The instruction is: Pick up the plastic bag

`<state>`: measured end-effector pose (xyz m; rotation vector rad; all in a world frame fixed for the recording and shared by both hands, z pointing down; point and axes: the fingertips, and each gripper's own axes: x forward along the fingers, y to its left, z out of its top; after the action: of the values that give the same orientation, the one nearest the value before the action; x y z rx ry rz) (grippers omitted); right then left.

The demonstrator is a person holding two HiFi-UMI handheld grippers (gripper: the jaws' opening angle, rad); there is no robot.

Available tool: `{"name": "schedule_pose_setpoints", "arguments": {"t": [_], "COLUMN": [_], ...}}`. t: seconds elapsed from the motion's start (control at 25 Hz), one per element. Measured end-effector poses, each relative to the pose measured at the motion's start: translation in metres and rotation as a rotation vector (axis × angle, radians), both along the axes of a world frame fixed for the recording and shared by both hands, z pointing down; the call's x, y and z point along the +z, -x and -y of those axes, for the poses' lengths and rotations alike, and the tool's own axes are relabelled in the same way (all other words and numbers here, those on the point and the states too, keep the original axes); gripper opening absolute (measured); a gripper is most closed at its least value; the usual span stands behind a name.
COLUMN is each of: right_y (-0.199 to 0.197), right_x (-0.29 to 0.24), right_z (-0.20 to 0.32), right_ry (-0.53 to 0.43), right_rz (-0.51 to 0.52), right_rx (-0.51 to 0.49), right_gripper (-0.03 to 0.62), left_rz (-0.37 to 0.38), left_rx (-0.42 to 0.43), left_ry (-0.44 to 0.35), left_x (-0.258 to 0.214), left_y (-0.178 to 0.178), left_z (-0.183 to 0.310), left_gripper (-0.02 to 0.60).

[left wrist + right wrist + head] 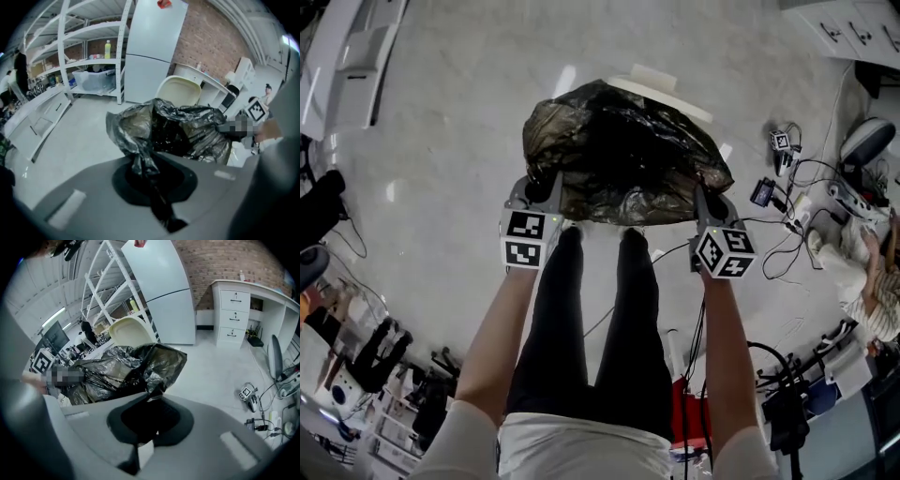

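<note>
Head view: the plastic bag point(623, 150), dark and crinkled, hangs in the middle of the frame, stretched between the two tools above the pale floor point(441, 141). The left tongs point(539, 187) are at its 8 o'clock corner and the right tongs point(705, 192) at its 4 o'clock corner. A white chair point(661, 89) shows past its 12 o'clock edge, and loose cables point(797, 216) lie far out at 3 o'clock. Left gripper view: the left tongs point(150, 173) are closed tight on a twisted rope of film. It runs up toward 12 o'clock into the plastic bag point(178, 131), which bulges toward 1 o'clock in front of the chair point(178, 91). Right gripper view: the right tongs point(152, 401) are also pressed together, but they nip only a thin fold at the bag's near edge. The rest of the plastic bag point(126, 369) spreads toward 10 o'clock. The lift looks well along, and the weak point is probably that right-hand pinch. With so little film caught, a jerk or the hands drifting apart could pull the fold free, and the bag would swing down from the left corner. Too much spread could also tear the thin plastic at either clamp. Whether anything sits inside cannot be told, but if the mouth tips, loose contents might spill onto the floor.
</note>
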<state>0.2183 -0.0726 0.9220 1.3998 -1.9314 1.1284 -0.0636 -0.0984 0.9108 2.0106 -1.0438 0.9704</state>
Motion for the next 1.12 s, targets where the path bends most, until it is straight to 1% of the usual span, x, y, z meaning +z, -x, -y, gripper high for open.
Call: {"name": "schedule_pose_setpoints", "arguments": {"t": [0.24,0.44,0.6,0.8,0.96,1.12], "right_y": [-0.002,0.002,0.001,-0.003,0.0,0.01], "right_x": [-0.039,-0.077,-0.113,-0.159,-0.199,-0.235], "right_z": [-0.009,-0.019,-0.023,-0.026,-0.029,-0.035], "right_ry": [0.005,-0.017,-0.05,-0.073,-0.084,-0.092], "right_rz": [-0.003,0.014,0.026,0.034,0.038,0.044], "right_rx": [0.014,0.029,0.034,0.054,0.034,0.014], "right_gripper": [0.0,0.0,0.0,0.0,0.001,0.0], "left_rz": [0.003,0.01,0.012,0.001,-0.001,0.004], "left_rx": [-0.004,0.001,0.021,0.041,0.074,0.101], "left_ry": [-0.006,-0.043,-0.086,-0.12,-0.147,-0.153], "left_x": [-0.037,-0.076,-0.113,-0.163,-0.207,-0.24], "left_y": [0.005,0.009,0.007,0.003,-0.003,-0.001], "left_z": [-0.011,-0.023,-0.026,-0.025,-0.026,-0.033], "left_gripper": [0.005,0.005,0.006,0.006,0.006,0.006]}}
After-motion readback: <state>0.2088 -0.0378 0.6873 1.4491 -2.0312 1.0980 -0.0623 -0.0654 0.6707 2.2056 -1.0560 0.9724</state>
